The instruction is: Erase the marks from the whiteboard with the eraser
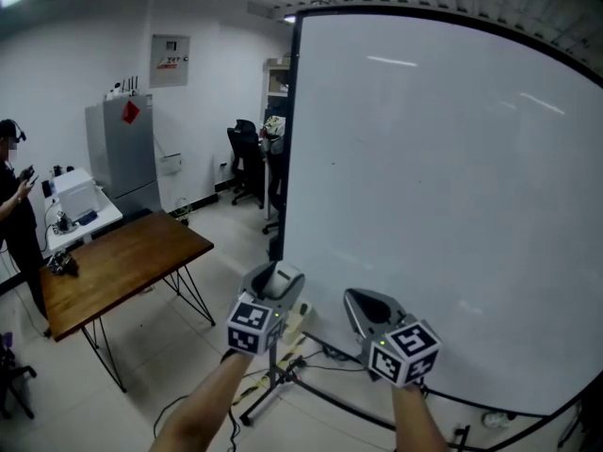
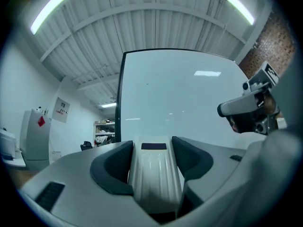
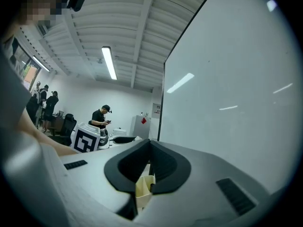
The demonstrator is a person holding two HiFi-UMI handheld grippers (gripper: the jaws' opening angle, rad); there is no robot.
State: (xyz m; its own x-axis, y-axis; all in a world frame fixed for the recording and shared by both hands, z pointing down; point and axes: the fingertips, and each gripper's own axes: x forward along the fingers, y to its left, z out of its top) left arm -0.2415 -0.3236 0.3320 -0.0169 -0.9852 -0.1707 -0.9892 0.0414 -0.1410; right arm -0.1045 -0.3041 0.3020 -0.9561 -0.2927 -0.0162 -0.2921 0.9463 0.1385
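Note:
The big whiteboard fills the right of the head view; its surface looks white apart from a tiny speck. My left gripper hangs low before the board's lower left corner, shut on a white ribbed eraser that sits between its dark pads. To its right, my right gripper is shut with its pads meeting and nothing between them. Neither gripper touches the board. In the left gripper view the right gripper shows at the right.
A wooden table stands at left, with a person beside a white bench behind it. A grey cabinet and an office chair are at the back. The board's stand legs and cables lie on the floor below.

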